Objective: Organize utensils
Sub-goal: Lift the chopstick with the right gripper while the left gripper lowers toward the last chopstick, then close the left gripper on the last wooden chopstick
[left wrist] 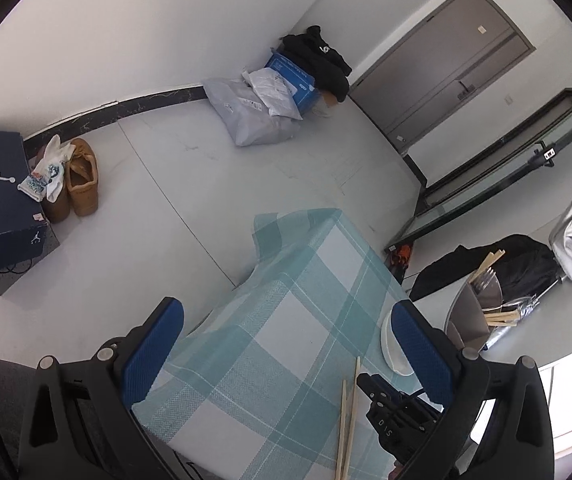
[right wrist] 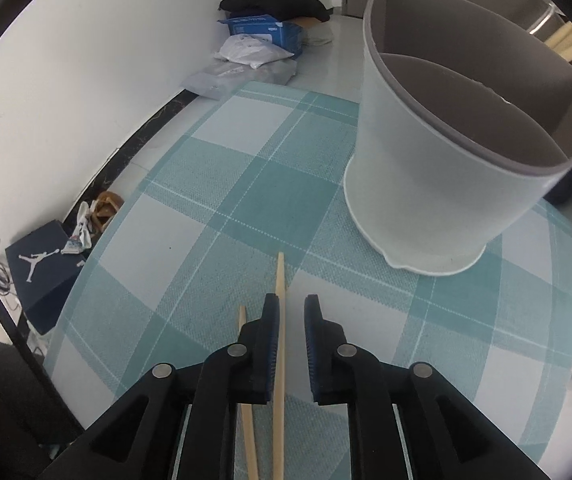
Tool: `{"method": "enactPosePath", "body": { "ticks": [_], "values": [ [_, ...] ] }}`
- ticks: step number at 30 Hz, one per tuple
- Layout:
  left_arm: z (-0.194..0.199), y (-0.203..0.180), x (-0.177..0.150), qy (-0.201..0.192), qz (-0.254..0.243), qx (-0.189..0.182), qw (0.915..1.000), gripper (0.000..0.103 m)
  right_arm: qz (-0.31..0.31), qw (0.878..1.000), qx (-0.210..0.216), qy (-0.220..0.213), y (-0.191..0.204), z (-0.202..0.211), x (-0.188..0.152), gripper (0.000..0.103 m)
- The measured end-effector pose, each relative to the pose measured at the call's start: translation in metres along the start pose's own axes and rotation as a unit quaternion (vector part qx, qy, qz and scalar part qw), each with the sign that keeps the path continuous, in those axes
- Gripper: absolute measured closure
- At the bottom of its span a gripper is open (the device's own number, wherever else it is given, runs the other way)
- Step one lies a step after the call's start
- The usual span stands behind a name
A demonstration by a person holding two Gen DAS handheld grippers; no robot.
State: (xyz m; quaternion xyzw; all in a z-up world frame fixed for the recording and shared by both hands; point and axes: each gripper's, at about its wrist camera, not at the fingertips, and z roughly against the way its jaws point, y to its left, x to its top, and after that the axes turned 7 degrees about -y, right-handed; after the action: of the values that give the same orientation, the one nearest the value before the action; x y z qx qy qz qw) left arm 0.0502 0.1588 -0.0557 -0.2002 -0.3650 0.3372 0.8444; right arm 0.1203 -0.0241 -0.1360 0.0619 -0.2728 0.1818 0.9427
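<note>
Fingers of your right gripper [right wrist: 289,312], black with blue ribbed pads, stand a narrow gap apart above the teal-and-white checked tablecloth [right wrist: 221,184]; one pale wooden chopstick [right wrist: 280,344] runs lengthwise through that gap, close against the left pad and clear of the right pad, so it is not pinched; whether it touches the left pad you cannot tell. Its tip reaches past the fingertips; a second pale wooden chopstick [right wrist: 245,400] lies just outside the left finger, roughly parallel to the first. Ahead and to the right of these fingers stands the round pale-grey plastic utensil holder with inner dividers [right wrist: 438,184], upright on the cloth; its nearest compartment shows no contents, while more chopstick ends [right wrist: 566,46] lean out of a far compartment.

Fingers of your left gripper [left wrist: 286,352] are spread wide with nothing between the pads; between them you see the cloth's edge. Both chopsticks [left wrist: 348,420] lie just inside the right finger, beside the black right gripper body [left wrist: 390,420]; the holder [left wrist: 472,312] sits beyond the right finger.
</note>
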Motion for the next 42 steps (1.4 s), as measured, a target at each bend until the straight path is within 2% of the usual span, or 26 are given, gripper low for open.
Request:
{"method": "enactPosePath", "body": {
  "ticks": [4, 8, 10, 15, 20, 24, 30, 36, 40, 42],
  "values": [
    [-0.005, 0.002, -0.001, 0.005, 0.001, 0.011, 0.9999, 0.001, 0.034, 0.999, -0.006, 0.019, 0.012, -0.017, 0.003, 0.085],
    [-0.002, 0.005, 0.000, -0.003, -0.009, 0.019, 0.9998, 0.001, 0.066, 0.998, -0.017, 0.005, 0.018, -0.017, 0.004, 0.086],
    [-0.002, 0.007, -0.001, -0.004, -0.011, 0.022, 0.9997, 0.001, 0.063, 0.998, 0.007, 0.009, 0.018, -0.017, 0.006, 0.098],
    [-0.008, 0.001, -0.009, -0.001, -0.036, 0.027, 0.9990, 0.001, 0.046, 0.999, 0.021, 0.002, 0.007, -0.005, 0.003, 0.099],
    [-0.019, -0.013, -0.027, 0.034, -0.081, 0.028, 0.9957, 0.001, 0.001, 0.998, 0.047, -0.050, -0.010, 0.033, -0.001, 0.099],
    [-0.033, -0.026, -0.048, 0.074, -0.121, 0.034, 0.9893, 0.001, -0.040, 0.993, 0.070, -0.091, -0.040, 0.066, -0.007, 0.099],
    [-0.043, -0.052, -0.086, 0.106, -0.192, 0.051, 0.9743, 0.001, -0.112, 0.980, 0.098, -0.132, -0.091, 0.100, -0.022, 0.099],
    [-0.060, -0.069, -0.111, 0.135, -0.222, 0.071, 0.9631, 0.002, -0.202, 0.959, 0.129, -0.151, -0.130, 0.105, -0.041, 0.099],
    [-0.073, -0.078, -0.116, 0.136, -0.239, 0.092, 0.9569, 0.002, -0.217, 0.954, 0.129, -0.161, -0.140, 0.104, -0.043, 0.099],
    [-0.082, -0.085, -0.121, 0.141, -0.261, 0.107, 0.9488, 0.005, -0.225, 0.951, 0.130, -0.166, -0.146, 0.103, -0.045, 0.099]
  ]
}}
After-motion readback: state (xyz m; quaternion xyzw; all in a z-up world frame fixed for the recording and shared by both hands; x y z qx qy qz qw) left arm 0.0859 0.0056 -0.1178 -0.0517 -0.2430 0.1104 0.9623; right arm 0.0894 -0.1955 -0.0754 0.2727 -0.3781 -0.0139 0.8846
